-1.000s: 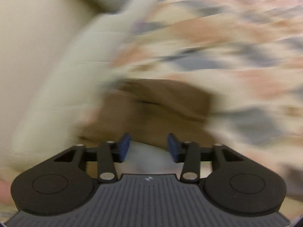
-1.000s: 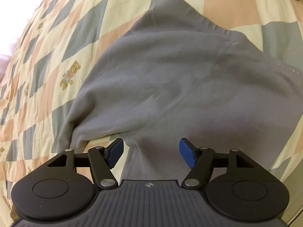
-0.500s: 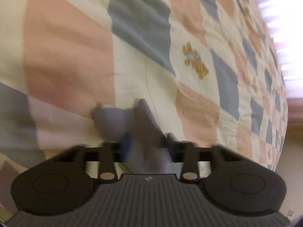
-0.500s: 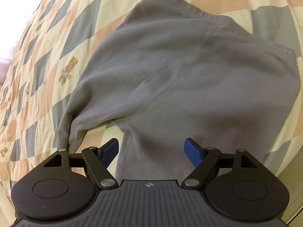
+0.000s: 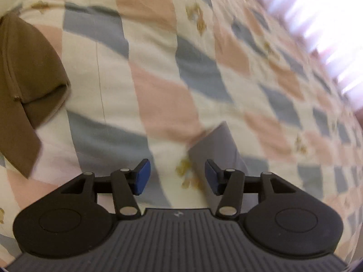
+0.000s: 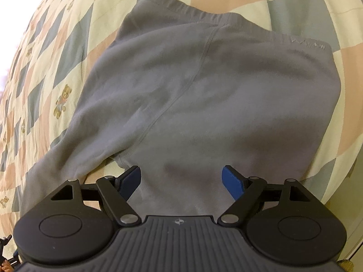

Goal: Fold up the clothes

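On the quilt [image 6: 68, 45] the grey pants [image 6: 204, 95] lie spread flat, waistband at the far end and both legs running back under your right gripper [image 6: 181, 181]. That layout looks chosen to give you a smooth base for folding.

Your right gripper points steeply down over the crotch seam. Its jaws are spread wide with the near leg's cloth beneath and between them, but the pads do not press on it, so nothing is held.

Your left gripper [image 5: 175, 176] hangs over bare quilt [image 5: 158, 68]. A grey end of cloth [image 5: 215, 145], probably a leg cuff, lies just beyond the right pad [image 5: 212, 176]. The jaws are opening, about half spread, and nothing is between them but quilt; whether the pad touches the cloth you cannot tell, given blur.

A brown garment [image 5: 25, 86] sits folded at far left, well apart and seemingly done.
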